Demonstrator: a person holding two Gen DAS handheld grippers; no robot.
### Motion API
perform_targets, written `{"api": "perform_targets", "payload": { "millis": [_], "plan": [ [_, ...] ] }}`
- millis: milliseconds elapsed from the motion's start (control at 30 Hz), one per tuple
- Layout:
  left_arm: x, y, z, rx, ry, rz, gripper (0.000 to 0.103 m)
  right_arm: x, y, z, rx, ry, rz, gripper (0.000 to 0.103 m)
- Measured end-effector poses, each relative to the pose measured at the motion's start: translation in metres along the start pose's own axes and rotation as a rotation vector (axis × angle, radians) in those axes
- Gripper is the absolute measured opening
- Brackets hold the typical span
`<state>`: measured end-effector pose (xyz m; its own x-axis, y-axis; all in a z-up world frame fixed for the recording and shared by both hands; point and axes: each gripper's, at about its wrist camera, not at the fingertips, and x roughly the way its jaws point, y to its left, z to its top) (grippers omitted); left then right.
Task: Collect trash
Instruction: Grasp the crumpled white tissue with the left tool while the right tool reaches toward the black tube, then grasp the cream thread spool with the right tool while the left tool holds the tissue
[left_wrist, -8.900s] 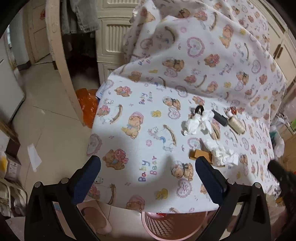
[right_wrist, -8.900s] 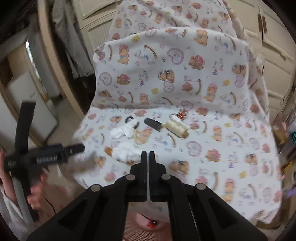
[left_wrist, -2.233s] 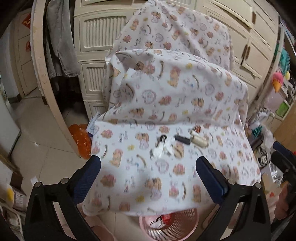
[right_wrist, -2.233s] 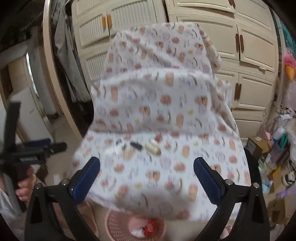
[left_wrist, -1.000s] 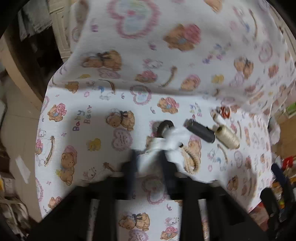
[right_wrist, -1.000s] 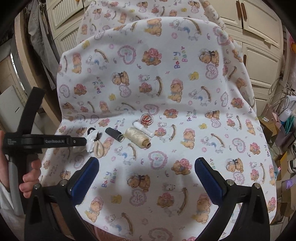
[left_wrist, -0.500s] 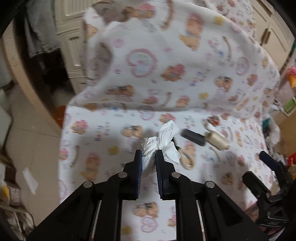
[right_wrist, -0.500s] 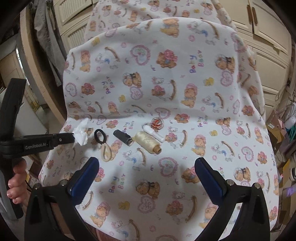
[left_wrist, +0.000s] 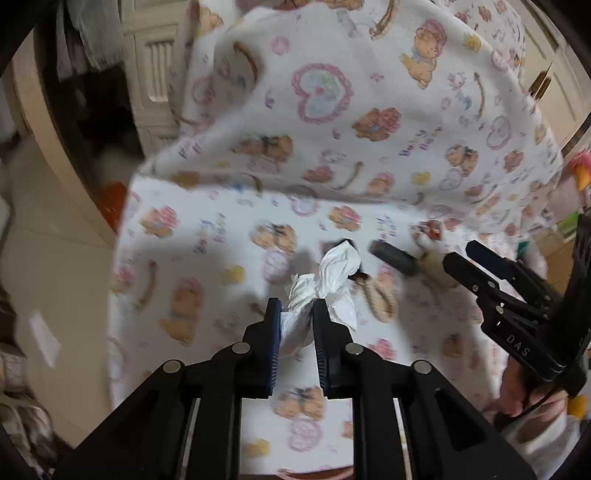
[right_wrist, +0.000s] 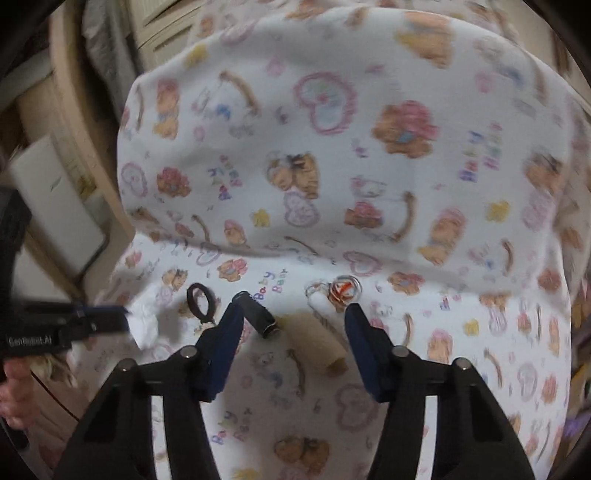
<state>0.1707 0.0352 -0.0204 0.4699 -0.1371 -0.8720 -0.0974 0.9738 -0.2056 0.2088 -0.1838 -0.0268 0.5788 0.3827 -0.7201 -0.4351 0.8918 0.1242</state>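
A crumpled white tissue (left_wrist: 332, 273) hangs above the bear-print cloth (left_wrist: 207, 236). My left gripper (left_wrist: 295, 314) is shut on its lower end. The jaws are opening very slightly while the pads still press it. The right wrist view has that left gripper (right_wrist: 92, 321) and the tissue (right_wrist: 144, 325) at the left edge. My right gripper (right_wrist: 293, 321) hovers low over the cloth with its jaws closing. A black cylinder (right_wrist: 258, 314) and a beige thread spool (right_wrist: 314, 339) lie between its fingers, and neither pad presses them. The right gripper (left_wrist: 480, 266) hides part of the spool in the left wrist view.
A black ring (right_wrist: 201, 299), a white tube and a red-orange round item (right_wrist: 345, 290) lie by the spools. The cloth's raised back (right_wrist: 332, 129) stands behind. Cream cupboards (left_wrist: 159, 70), an orange bag (left_wrist: 110, 199) and tiled floor are to the left. A person's hand (left_wrist: 524, 391) grips the right handle.
The right gripper has come down close over the spools and its jaws have narrowed. The left gripper has carried the tissue up and left, away from the black ring.
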Motion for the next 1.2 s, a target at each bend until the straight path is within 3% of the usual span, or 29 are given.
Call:
{"api": "perform_targets", "payload": {
  "millis": [133, 233, 333, 433, 633, 733, 800, 933, 1200],
  "plan": [
    [0.004, 0.001, 0.003, -0.004, 0.01, -0.007, 0.016, 0.017, -0.003, -0.009, -0.003, 0.065, -0.005, 0.038],
    [0.005, 0.002, 0.002, 0.005, 0.003, 0.044, 0.016, 0.023, -0.006, -0.014, 0.01, 0.072, -0.032, 0.036],
    [0.006, 0.004, 0.002, -0.006, 0.015, 0.034, 0.016, 0.025, -0.02, -0.017, 0.111, 0.073, 0.008, 0.035],
    [0.007, 0.0, 0.002, 0.009, 0.011, 0.041, 0.016, 0.027, -0.022, -0.02, 0.111, 0.085, -0.027, 0.021],
    [0.004, -0.001, 0.003, 0.01, -0.001, 0.047, 0.016, 0.007, -0.014, -0.025, 0.133, 0.068, 0.004, 0.021],
    [0.007, -0.001, 0.004, 0.009, 0.003, 0.065, 0.016, 0.001, -0.005, -0.036, 0.127, 0.114, 0.018, 0.021],
    [0.009, 0.0, 0.004, -0.003, 0.015, 0.056, 0.016, 0.001, 0.008, -0.044, 0.068, 0.155, 0.021, 0.022],
    [0.008, -0.004, 0.004, 0.007, 0.005, 0.057, 0.016, -0.006, 0.027, -0.049, -0.031, 0.119, 0.001, 0.025],
    [0.012, -0.005, 0.004, 0.015, 0.014, 0.063, 0.016, 0.005, 0.021, -0.04, 0.046, 0.1, -0.004, 0.021]
  ]
}}
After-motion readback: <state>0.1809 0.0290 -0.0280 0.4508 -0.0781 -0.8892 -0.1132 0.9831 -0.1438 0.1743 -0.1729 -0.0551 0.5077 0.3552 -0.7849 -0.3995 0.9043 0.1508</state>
